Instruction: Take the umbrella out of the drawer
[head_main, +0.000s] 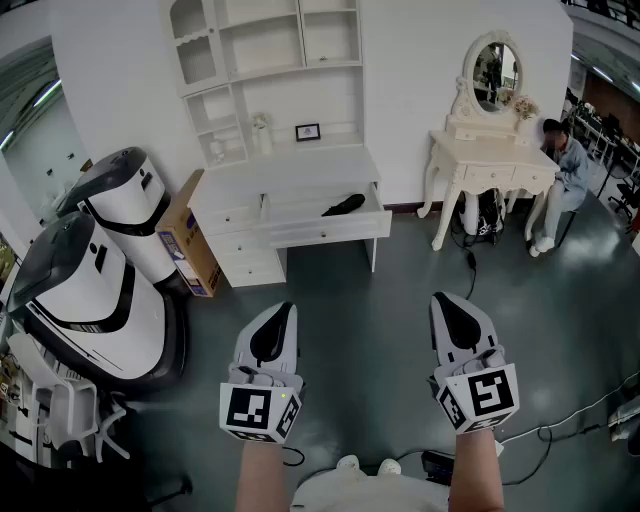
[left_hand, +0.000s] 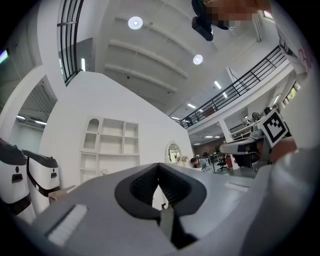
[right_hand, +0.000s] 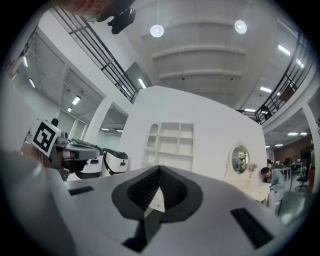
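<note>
The umbrella (head_main: 343, 205) is seen only in part, as a dark folded shape lying in the open drawer (head_main: 330, 232) of the white desk (head_main: 290, 175). Its details are too small to be made out. In both gripper views the drawer and umbrella are hidden behind each gripper's own grey body, and only the shelf unit (left_hand: 110, 142) above the desk is shown. The person's forearms are cut off by the lower edge of the head view. Two white-and-black machines (head_main: 100, 270) at the left are partly cropped, and what they are cannot be told. A cardboard box (head_main: 185, 240) is wedged between them and the desk. A seated person (head_main: 565, 165) is partly hidden beside the vanity table (head_main: 490, 165).

The left gripper (head_main: 281, 315) is held over the grey floor (head_main: 370, 330), well apart from the desk. Its jaws are closed fully, tips meeting, and nothing is gripped. The right gripper (head_main: 447, 305) is held alongside it. Its jaws are likewise pressed together at the tips and nothing is touched.
</note>
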